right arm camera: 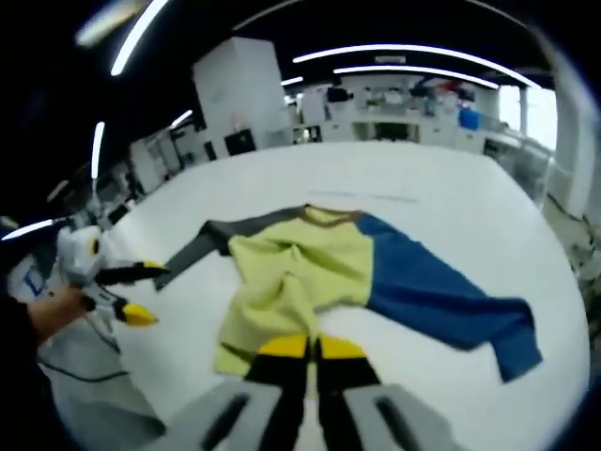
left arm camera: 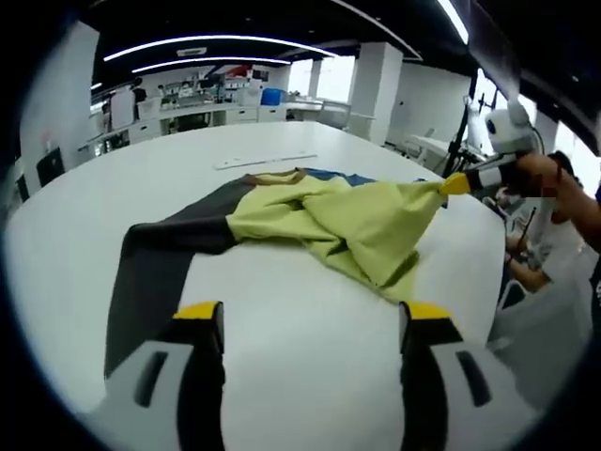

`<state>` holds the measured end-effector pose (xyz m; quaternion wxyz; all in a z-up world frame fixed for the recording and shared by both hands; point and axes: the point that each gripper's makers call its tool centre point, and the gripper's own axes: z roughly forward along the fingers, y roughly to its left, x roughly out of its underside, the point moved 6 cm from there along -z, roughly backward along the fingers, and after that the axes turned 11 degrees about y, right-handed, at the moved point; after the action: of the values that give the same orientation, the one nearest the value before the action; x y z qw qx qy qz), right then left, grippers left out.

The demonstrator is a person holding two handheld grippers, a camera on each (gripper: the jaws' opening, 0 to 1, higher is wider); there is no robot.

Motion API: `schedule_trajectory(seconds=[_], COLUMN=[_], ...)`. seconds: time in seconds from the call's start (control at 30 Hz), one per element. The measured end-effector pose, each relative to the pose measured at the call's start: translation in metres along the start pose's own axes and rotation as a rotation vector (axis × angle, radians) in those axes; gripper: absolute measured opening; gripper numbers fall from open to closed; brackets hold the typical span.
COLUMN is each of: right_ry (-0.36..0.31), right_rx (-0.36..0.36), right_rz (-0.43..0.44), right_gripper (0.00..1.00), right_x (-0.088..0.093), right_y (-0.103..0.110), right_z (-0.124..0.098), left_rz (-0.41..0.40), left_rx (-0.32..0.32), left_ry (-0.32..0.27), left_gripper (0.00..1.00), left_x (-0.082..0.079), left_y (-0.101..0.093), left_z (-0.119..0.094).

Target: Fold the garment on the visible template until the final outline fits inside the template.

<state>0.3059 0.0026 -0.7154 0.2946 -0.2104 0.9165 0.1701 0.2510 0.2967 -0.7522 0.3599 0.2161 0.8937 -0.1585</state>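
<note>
Colour-block sweatshirt lies mid-table — grey sleeve toward 9 o'clock, blue sleeve toward 4 in right gripper view. Right gripper pinched on yellow hem, lifting it, likely for fold-over. Left gripper wide, empty — hovering near grey sleeve, probably next grab.

In the left gripper view, the yellow-green body of the long-sleeved cloth garment is heaped over itself and covers nearly all of its blue sleeve, of which a thin strip shows at the far edge. The lower end of the dark grey sleeve runs behind the left claw, so its cuff is hidden. In the right gripper view, the garment's near hem goes in behind the yellow tips of the right claw, and the fold beneath cannot be made out. The shelves and boxes beyond the white counter are too blurred to identify.
</note>
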Motion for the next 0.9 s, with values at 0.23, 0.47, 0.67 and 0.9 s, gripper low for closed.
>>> schedule_trajectory(seconds=[0.23, 0.47, 0.67, 0.9], right_ry=[-0.012, -0.005, -0.001, 0.005], right_rx=[0.041, 0.069, 0.088, 0.098], right_rz=[0.025, 0.043, 0.07, 0.096], right_gripper=[0.0, 0.0, 0.0, 0.0], right_x=[0.0, 0.005, 0.015, 0.022], right_y=[-0.018, -0.031, -0.039, -0.045], right_z=[-0.01, -0.014, -0.016, -0.014], left_rz=[-0.005, -0.052, -0.105, -0.179], left_rx=[0.043, 0.06, 0.048, 0.037], left_ry=[0.001, -0.009, 0.005, 0.045], left_gripper=[0.67, 0.58, 0.53, 0.33], left_x=[-0.004, -0.009, -0.007, -0.002], left_y=[-0.02, -0.036, -0.047, -0.066], left_z=[0.013, 0.026, 0.04, 0.058])
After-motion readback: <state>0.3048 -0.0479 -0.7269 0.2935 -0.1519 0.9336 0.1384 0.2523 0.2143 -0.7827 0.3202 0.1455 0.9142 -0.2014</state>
